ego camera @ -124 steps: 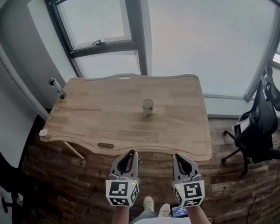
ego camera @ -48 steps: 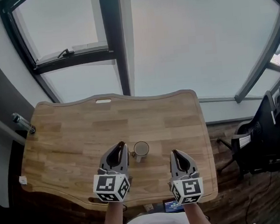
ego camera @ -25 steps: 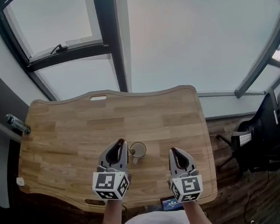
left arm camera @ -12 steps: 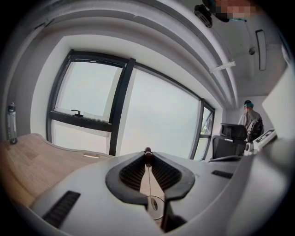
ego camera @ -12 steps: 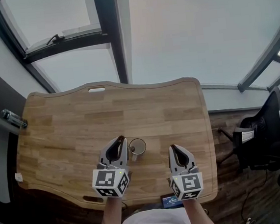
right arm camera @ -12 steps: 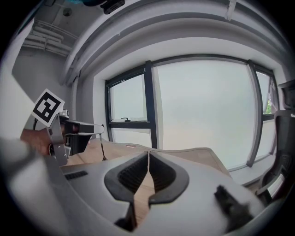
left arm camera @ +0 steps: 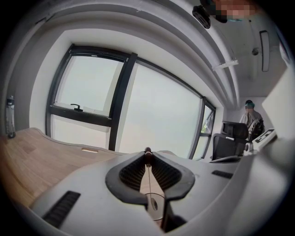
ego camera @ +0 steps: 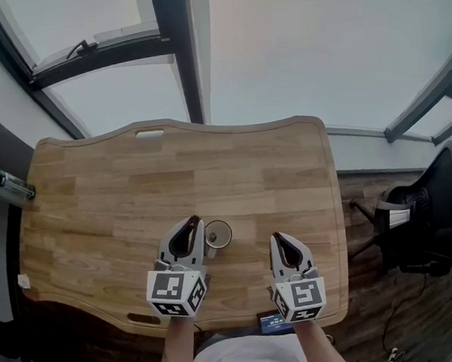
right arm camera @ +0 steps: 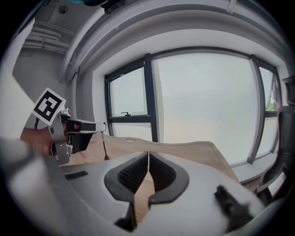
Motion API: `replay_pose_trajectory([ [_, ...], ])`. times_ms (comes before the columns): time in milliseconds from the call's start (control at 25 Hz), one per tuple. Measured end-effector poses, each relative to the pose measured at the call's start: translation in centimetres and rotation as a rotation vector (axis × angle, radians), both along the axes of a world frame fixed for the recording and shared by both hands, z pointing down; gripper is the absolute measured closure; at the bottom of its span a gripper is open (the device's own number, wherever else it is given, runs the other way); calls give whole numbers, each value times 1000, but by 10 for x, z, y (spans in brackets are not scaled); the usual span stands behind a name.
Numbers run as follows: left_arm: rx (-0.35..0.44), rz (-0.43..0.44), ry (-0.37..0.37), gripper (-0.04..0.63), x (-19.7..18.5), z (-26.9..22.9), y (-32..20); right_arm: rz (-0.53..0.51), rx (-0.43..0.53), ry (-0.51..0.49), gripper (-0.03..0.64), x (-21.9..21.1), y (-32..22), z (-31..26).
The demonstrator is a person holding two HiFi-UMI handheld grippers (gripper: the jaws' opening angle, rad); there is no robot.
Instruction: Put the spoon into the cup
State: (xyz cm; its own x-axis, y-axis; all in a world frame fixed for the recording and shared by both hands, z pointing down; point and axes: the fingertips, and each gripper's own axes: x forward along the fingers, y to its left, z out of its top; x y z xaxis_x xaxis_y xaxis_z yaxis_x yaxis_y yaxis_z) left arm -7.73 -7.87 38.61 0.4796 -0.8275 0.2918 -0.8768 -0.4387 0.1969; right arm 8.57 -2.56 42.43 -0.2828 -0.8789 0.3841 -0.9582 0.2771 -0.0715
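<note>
Hanging from the left gripper (left arm camera: 146, 154), a thin, dark-stemmed metal spoon (right arm camera: 104, 146) is pinched at its top end between the jaw tips. The ribbed pads are closed against the stem, and a small dark knob shows right at the tips. In the right gripper view the spoon hangs nearly straight down, its little bowl lowest and clear of the wood below it.

The right gripper (right arm camera: 148, 154) is beside it, a little apart. Its jaws are pressed together with nothing between them, and only tabletop shows through the slit underneath. The person's bare forearms (ego camera: 175, 350) reach in from the bottom of the head view, one behind each gripper.

Just to the right of the left gripper's tips, the small round glassy cup (ego camera: 218, 234) stands upright on the light wooden table (ego camera: 131, 185), towards its near edge. From the head view it cannot be told whether the spoon's bowl is over the cup's mouth or just beside it.

Further out, a slim clear bottle with a dark cap (ego camera: 12, 185) stands at the table's far left corner. A black office chair (ego camera: 440, 219) sits on the dark plank floor off the right end. Beyond the table's far edge rises a large window with dark frames (ego camera: 178, 53).
</note>
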Motion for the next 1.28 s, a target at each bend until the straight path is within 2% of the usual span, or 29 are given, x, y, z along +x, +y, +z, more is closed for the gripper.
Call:
replay_pose_trajectory([
  [1280,-134,5,-3,546,0,72,-12,-79,-115,12,584,-16,-28,52],
])
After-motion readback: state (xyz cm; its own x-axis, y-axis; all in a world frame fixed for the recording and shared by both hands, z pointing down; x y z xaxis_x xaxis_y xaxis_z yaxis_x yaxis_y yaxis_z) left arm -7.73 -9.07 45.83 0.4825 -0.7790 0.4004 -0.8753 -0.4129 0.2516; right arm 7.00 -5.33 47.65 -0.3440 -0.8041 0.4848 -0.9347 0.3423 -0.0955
